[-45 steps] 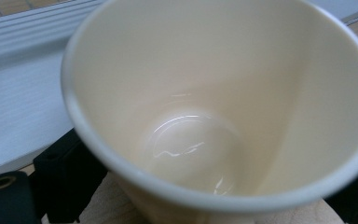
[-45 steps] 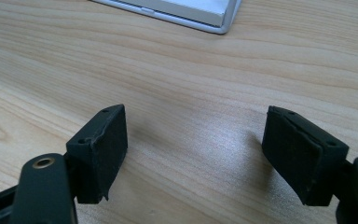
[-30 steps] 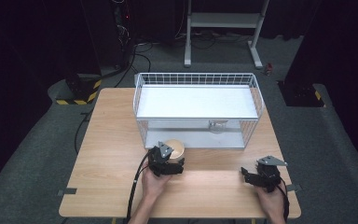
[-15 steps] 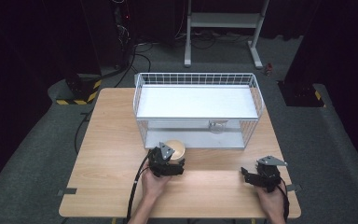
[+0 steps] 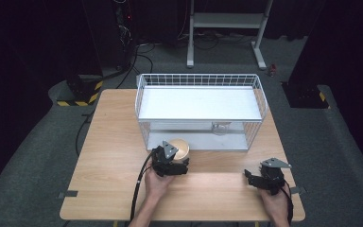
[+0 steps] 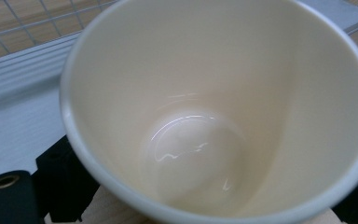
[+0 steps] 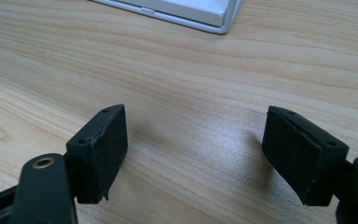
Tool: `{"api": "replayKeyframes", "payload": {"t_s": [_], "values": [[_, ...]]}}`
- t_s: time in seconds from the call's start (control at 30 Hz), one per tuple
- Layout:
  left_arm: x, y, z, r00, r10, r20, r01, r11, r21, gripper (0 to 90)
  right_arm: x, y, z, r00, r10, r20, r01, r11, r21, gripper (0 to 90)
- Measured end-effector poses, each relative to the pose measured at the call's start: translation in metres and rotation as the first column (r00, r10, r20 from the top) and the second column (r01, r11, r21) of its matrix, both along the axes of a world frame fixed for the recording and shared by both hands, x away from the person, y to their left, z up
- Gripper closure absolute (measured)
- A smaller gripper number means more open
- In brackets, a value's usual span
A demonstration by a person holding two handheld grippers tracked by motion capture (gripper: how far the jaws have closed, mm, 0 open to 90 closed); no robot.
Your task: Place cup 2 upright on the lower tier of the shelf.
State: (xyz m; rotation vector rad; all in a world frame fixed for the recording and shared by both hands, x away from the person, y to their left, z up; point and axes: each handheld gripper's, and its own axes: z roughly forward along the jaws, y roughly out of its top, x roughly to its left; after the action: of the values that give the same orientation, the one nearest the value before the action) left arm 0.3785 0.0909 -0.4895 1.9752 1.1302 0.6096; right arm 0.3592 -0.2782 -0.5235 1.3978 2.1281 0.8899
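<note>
your left gripper (image 5: 174, 160) holds a cream paper cup (image 5: 178, 148), its jaws closed on the two sides of the cup wall; in the left gripper view the cup (image 6: 214, 116) is empty, you look straight into its mouth, and a black jaw sits against its outside at each lower corner. the cup is near the middle of the wooden table (image 5: 108, 142), just in front of the front edge of the white wire basket (image 5: 199, 80), which has a white shelf across its top and an open lower level. your right gripper (image 5: 257, 177) rests near the front right corner of the table, well apart from the cup, with the jaws standing wide and nothing between them, only bare wood (image 7: 182, 84). i judge that you are about to bring the cup into the basket, and here some things can go wrong. the paper wall is thin, so if you press more it can fold and the cup may slip out. the rim is very close to the front wires, so a forward move that is too low can catch it on the frame and tip it. inside the lower level there is a small clear object (image 5: 220, 127), i cannot tell what it is; the cup may knock it. also the cable (image 5: 139, 189) of the left gripper can drag on the table edge.
</note>
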Motion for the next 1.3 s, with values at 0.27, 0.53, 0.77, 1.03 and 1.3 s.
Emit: {"api": "replayKeyframes", "payload": {"t_s": [0.27, 0.53, 0.77, 1.03, 1.3], "values": [[0.008, 0.003, 0.003, 0.9996, 0.019, -0.019, -0.020, 0.9994, -0.030, 8.6, 0.000, 0.000, 0.000, 1.0000, 0.000, 0.000, 0.000, 1.000, 0.000, 22.4], [0.018, 0.001, 0.008, 0.9996, 0.024, -0.013, -0.024, 0.9992, -0.031, 8.6, 0.000, 0.000, 0.000, 1.0000, 0.000, 0.000, 0.000, 1.000, 0.000, 22.3], [0.027, -0.001, 0.007, 0.9991, 0.032, -0.029, -0.032, 0.9995, -0.007, 8.6, 0.000, 0.000, 0.000, 1.0000, 0.000, 0.000, 0.000, 1.000, 0.000, 22.4], [0.037, 0.000, 0.004, 0.9983, 0.046, -0.037, -0.046, 0.9988, -0.015, 8.7, 0.000, 0.000, 0.000, 1.0000, 0.000, 0.000, 0.000, 1.000, 0.000, 22.3], [0.044, -0.002, 0.004, 0.9986, 0.040, -0.035, -0.040, 0.9992, 0.001, 8.7, 0.000, 0.000, 0.000, 1.0000, 0.000, 0.000, 0.000, 1.000, 0.000, 22.3]]}}
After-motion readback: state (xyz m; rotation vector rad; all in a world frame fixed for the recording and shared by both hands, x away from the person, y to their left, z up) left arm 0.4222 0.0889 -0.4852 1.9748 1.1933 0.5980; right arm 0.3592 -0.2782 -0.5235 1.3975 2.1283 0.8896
